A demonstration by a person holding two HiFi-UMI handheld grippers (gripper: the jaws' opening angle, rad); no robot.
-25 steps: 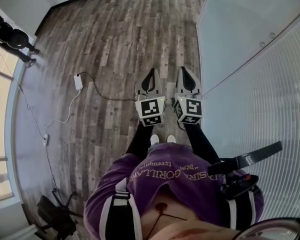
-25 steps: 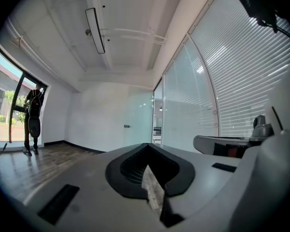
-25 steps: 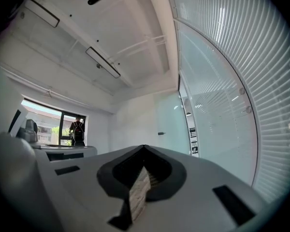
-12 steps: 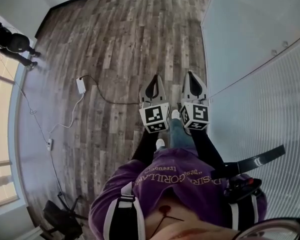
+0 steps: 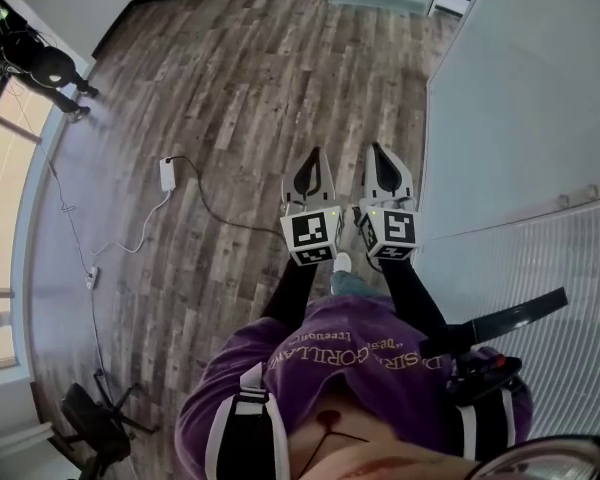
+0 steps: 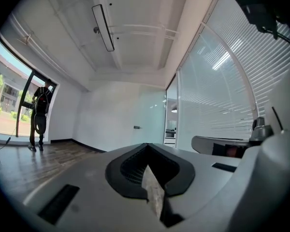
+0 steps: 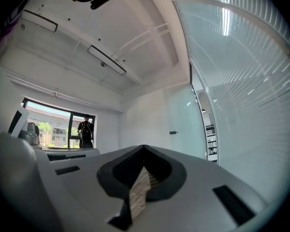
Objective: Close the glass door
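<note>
- Two tongs are out in front, pointing level over the grey-brown wood-plank floor (image 5: 230, 88). The left gripper (image 5: 316, 152) has its jaws pressed together with nothing between them.
- The right gripper (image 5: 376, 148) is the same: tips meeting, empty.
- The target is the tall frosted glass door (image 6: 152, 117). It stands at the far end of the floor, towards the far right corner, well apart from both grippers.
- Just to its right is a dark open doorway (image 7: 210, 139) with shelves showing through, so by my reading the door is not yet shut.
- Along the floor's right edge runs the pale frosted glass wall (image 5: 520, 98). Nearer the person it becomes the striped glass partition (image 5: 570, 288).
- One small dark handle (image 6: 137, 127) sits at about mid-height, near the panel's left edge.
- Handling, as I judge it: a full-height glass leaf will be heavy and fully stiff. It should be slow to start and keen to carry on once it is going.
- The bare glass looks smooth and slippery, so pads would probably skid on it.
- Best purchase is that handle, pinched by one gripper. Failing that, a flat push with closed tips right beside it.
- Whether it swings or slides, I cannot tell from here.
- Glass is fragile at the edges, so ease it home and don't let it slam.
- A person with a backpack (image 6: 38, 115) stands by the window at the far left, well clear of the door.
</note>
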